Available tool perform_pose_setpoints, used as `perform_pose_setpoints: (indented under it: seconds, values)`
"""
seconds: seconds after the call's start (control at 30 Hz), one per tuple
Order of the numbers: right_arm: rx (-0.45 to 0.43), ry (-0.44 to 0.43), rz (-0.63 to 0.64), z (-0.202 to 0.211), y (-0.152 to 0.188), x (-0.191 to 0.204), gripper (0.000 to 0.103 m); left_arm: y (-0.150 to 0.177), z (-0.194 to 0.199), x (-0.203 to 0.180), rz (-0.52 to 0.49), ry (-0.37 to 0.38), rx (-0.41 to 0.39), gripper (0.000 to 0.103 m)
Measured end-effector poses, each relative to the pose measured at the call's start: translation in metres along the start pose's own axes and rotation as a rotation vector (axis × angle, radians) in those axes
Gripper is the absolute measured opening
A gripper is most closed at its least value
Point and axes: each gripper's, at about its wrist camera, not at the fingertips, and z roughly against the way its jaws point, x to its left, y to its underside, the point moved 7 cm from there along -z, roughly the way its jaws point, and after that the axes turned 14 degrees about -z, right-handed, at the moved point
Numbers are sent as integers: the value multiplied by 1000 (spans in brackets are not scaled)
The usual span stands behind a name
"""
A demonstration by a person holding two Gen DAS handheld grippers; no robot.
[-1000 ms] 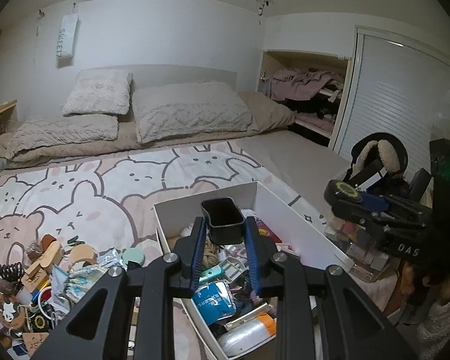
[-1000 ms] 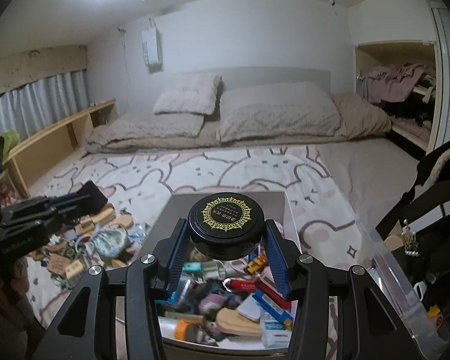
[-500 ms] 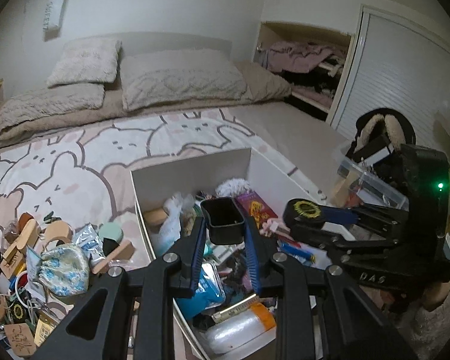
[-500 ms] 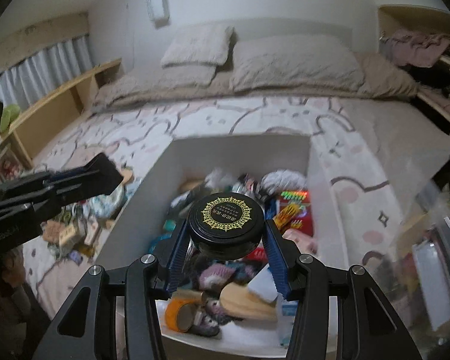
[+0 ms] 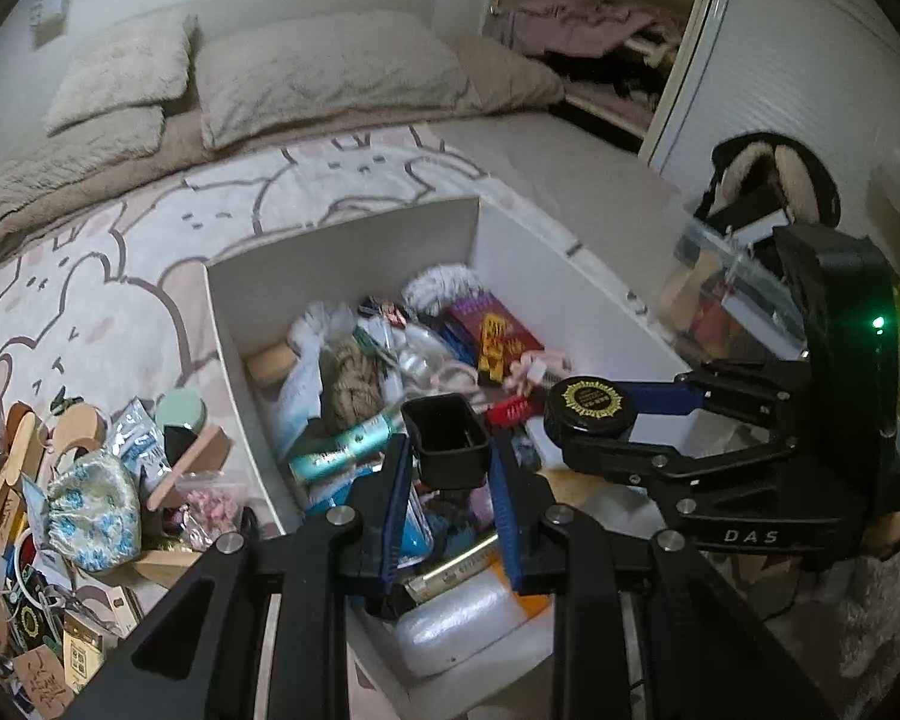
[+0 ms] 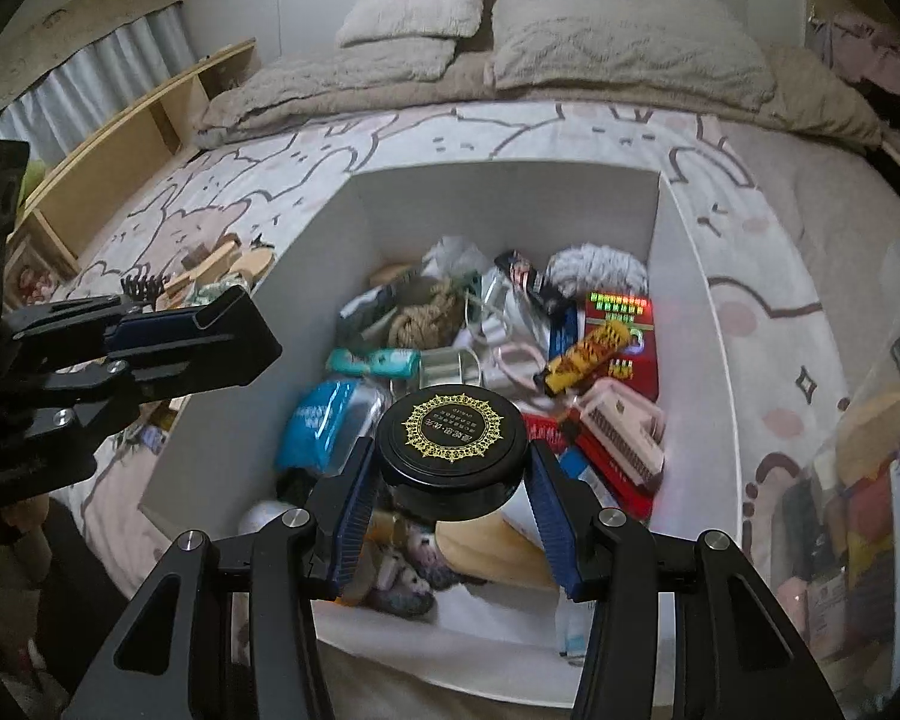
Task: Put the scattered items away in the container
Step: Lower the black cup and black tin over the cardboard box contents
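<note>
Left wrist view: the left gripper (image 5: 447, 483) was clamped, at a narrow opening, on a small black rectangular open-topped plastic cup (image 5: 444, 441), its blue pads pressed against the cup's two sides. The cup hung above the near half of the white rectangular open box (image 5: 342, 252), which stood on a bed (image 5: 120, 276) covered with a pink-and-white cartoon-animal sheet. The box already held a jumble of things, among them a coil of tan rope (image 5: 354, 381), a teal tube (image 5: 342, 447) and a purple-and-red packet (image 5: 492, 333). To the left of the box, on the sheet, lay the scattered pile still outside it: a blue-flowered fabric pouch (image 5: 93, 513), wooden blocks (image 5: 189, 468), a pale green round compact (image 5: 180, 414) and small cards.

Right wrist view: the right gripper (image 6: 450, 489) gripped, at a moderate opening, a round black jar with a gold-patterned lid (image 6: 453, 441), one blue pad on each side of it. The jar was held above the middle of the box, over a blue packet (image 6: 318, 423), a pink comb-like case (image 6: 621, 429) and a yellow-and-black striped bar (image 6: 588, 351). Both grippers pointed steeply down into the box, side by side and apart from each other.
</note>
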Motion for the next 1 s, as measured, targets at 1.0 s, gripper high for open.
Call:
perform_pose_setpoints:
  seconds: [1.0]
  values:
    - [183, 10, 6, -20, 23, -14, 50, 36, -57, -19, -34, 40, 276, 26]
